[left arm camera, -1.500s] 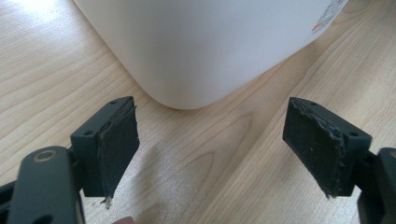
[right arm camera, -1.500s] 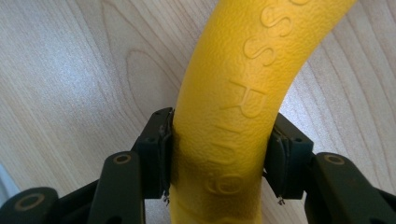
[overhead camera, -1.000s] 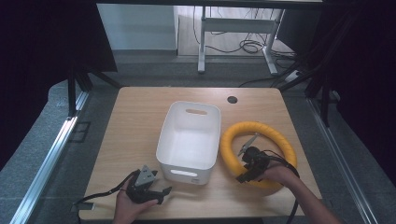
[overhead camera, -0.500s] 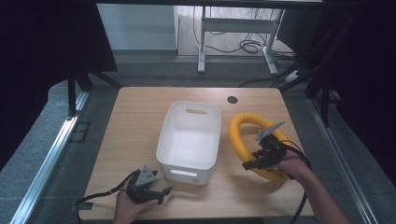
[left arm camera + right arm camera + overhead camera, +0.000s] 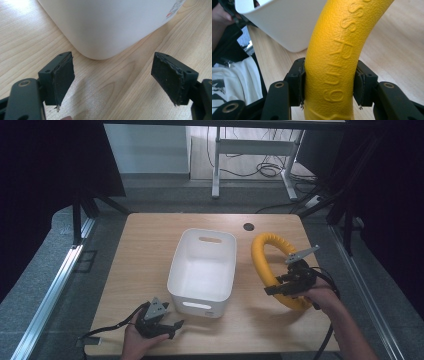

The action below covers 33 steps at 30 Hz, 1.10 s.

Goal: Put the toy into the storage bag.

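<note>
A thick yellow foam ring is tilted up on edge at the table's right, lifted on its near side. My right gripper is shut on the ring's near arc, and in the right gripper view both pads press into the yellow ring, which bears raised lettering. A white plastic bin stands empty in the middle of the table. My left gripper rests at the front left, open, with nothing between its fingers. Just beyond them is the rounded corner of the white bin.
The wooden table has a round cable hole near its far edge. Cables trail from both grippers off the front edge. A desk frame and wires stand on the floor behind the table.
My right gripper has risen and moved right with the yellow ring, tipping the ring from flat on the table up onto its edge. The left gripper has stayed in place.
</note>
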Each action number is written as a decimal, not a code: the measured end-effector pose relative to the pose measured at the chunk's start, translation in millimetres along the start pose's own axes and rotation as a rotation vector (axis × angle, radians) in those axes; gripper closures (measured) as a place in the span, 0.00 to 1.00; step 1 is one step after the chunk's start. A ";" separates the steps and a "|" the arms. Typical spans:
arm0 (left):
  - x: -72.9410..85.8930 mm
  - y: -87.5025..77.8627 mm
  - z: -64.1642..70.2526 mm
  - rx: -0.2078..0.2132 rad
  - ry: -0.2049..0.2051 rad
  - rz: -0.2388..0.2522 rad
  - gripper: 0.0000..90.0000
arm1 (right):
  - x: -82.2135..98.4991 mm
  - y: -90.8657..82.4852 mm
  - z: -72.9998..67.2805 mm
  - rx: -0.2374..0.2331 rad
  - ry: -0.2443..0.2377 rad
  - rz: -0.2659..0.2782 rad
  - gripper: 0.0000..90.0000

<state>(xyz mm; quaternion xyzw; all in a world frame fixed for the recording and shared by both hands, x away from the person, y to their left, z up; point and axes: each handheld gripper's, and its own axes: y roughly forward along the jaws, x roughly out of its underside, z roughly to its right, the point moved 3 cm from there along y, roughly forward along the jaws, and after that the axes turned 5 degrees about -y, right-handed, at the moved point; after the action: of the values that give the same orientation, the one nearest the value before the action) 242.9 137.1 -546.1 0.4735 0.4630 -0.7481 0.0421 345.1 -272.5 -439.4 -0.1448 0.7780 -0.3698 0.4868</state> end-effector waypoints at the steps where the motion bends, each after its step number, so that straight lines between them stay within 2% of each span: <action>1: 0.0 -0.1 0.1 0.001 0.001 0.001 0.21 | -0.4 -2.2 -0.3 0.003 -0.003 0.011 0.57; 7: -0.2 -0.7 0.0 -0.002 0.001 0.004 0.21 | -1.1 -15.9 -0.3 -0.007 0.007 0.098 0.57; 16: 0.0 -0.3 -0.1 -0.004 0.002 0.001 0.21 | -1.6 -30.8 1.7 -0.022 0.030 0.199 0.57; 22: 0.0 -0.4 0.0 -0.004 0.002 0.001 0.21 | -5.6 -39.4 -1.3 -0.083 0.043 0.300 0.57; 26: 0.1 -0.1 -0.3 -0.005 0.006 0.000 0.21 | -9.0 -40.1 -3.0 -0.067 0.036 0.331 0.57; 33: 0.3 0.2 -0.2 -0.005 0.007 -0.003 0.21 | -15.8 -38.7 -8.5 -0.078 0.015 0.364 0.57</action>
<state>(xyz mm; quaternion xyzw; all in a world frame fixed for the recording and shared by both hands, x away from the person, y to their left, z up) 243.0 137.3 -546.5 0.4754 0.4659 -0.7452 0.0408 340.2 -286.1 -399.2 -0.0176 0.8086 -0.2464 0.5340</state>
